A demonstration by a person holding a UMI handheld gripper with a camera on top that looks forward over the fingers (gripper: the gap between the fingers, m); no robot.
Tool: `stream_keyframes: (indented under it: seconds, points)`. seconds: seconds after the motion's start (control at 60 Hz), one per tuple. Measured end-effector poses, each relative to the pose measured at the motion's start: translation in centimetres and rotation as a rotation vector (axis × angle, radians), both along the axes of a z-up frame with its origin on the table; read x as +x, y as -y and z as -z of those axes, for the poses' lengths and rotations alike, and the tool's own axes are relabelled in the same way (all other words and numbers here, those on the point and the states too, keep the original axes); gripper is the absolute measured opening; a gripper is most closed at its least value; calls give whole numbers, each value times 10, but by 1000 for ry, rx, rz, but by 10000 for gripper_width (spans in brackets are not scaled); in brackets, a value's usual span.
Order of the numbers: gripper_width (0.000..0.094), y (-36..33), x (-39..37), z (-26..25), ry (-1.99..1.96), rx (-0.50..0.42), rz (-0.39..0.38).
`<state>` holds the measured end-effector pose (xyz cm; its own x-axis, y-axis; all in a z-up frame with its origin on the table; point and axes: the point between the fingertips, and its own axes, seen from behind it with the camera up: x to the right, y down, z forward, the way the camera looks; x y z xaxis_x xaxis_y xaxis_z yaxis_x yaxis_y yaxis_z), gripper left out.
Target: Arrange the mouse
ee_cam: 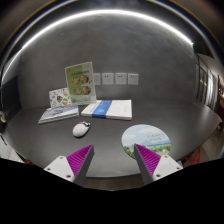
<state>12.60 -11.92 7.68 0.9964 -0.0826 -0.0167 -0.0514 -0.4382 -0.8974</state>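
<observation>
Tongs (pixel 112 160) wide apart (empty), short of mouse (pixel 81 129)

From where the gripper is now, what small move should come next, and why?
Probably ease the hand-held gripper forward and a little left toward the white mouse. Its fingers are open and empty, and the mouse lies on the dark table beyond them, ahead of the left finger, not between them. The round mouse pad lies just ahead of the right finger, apart from the mouse.
</observation>
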Motion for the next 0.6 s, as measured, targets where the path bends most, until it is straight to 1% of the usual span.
stream_keyframes:
  seconds: [0.117, 0.3, 0.517, 0.6]
  points:
    - [837, -10, -3, 2, -36, 14, -50]
    - [832, -27, -15, 22, -30, -18, -234]
    - [833, -58, -87, 57, -72, -88, -429]
    - [833, -80, -112, 67, -66, -107, -464]
